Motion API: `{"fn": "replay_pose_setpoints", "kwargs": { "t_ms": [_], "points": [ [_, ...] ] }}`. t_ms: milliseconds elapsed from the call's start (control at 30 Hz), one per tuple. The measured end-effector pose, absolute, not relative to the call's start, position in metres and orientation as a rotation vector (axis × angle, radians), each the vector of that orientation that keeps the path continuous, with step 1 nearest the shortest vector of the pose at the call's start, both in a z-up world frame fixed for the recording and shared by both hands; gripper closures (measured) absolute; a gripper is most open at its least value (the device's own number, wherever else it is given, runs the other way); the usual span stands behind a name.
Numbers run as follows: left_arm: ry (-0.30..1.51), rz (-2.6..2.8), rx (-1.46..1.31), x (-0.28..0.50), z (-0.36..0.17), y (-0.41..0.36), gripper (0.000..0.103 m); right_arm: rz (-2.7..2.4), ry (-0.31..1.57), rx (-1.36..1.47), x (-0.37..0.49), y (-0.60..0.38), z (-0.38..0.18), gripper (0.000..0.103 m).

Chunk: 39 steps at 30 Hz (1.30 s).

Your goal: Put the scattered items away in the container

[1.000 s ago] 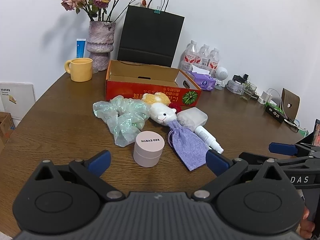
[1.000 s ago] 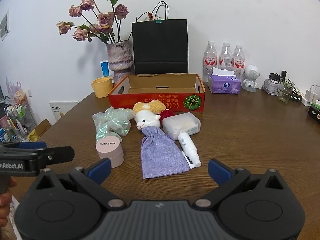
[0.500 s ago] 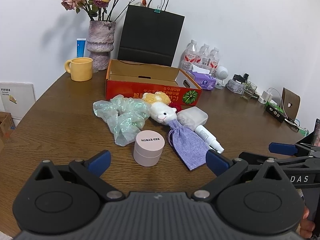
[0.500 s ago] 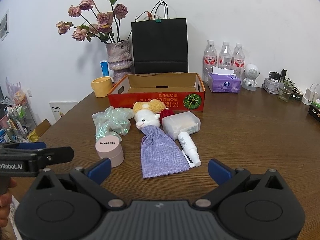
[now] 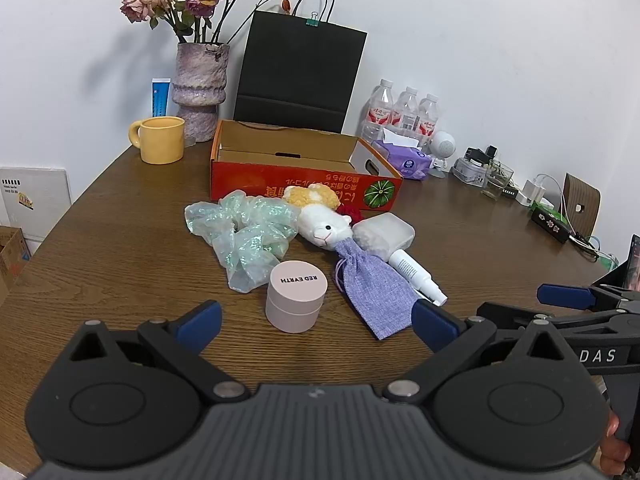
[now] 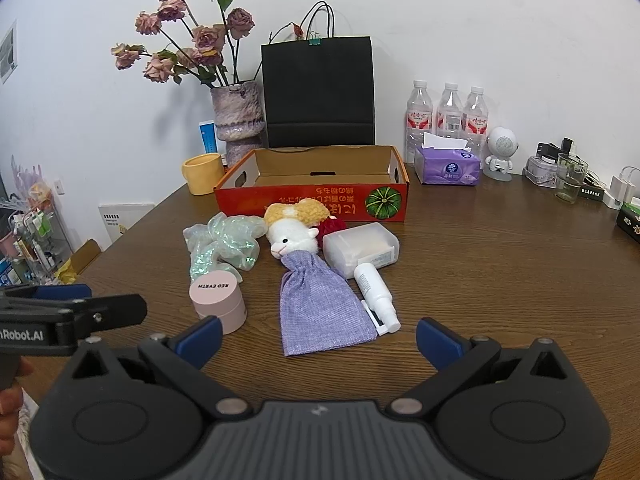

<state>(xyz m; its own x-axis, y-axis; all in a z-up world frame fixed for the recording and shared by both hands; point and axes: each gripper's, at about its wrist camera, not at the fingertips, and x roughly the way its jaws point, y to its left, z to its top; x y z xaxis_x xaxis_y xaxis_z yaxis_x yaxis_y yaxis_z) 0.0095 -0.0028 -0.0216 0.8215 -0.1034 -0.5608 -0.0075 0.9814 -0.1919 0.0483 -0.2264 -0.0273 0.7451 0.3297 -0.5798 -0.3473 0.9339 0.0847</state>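
We hold both tools, left (image 5: pixel 316 322) and right (image 6: pixel 318 334), spread wide and empty over the tabletop (image 6: pixel 500 272), where a pink jar (image 5: pixel 296 295) labelled "RED EARTH" lies before the empty red box (image 6: pixel 312 196).

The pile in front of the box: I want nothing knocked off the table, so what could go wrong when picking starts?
1. The spray bottle lies on its side, touching the purple pouch; a nudge might roll it.
2. The plush toy overlaps the pouch's neck, so lifting either may drag the other.
3. The crinkly bag abuts the pink jar and could snag.
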Motion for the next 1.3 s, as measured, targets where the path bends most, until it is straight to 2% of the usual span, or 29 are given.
{"fn": "replay_pose_setpoints", "kwargs": {
  "t_ms": [1300],
  "points": [
    [0.606, -0.058, -0.179, 0.0093, -0.0236, -0.0021, 0.0, 0.369, 0.63, -0.028, 0.0472, -0.2289, -0.0298, 0.0]
  ]
}}
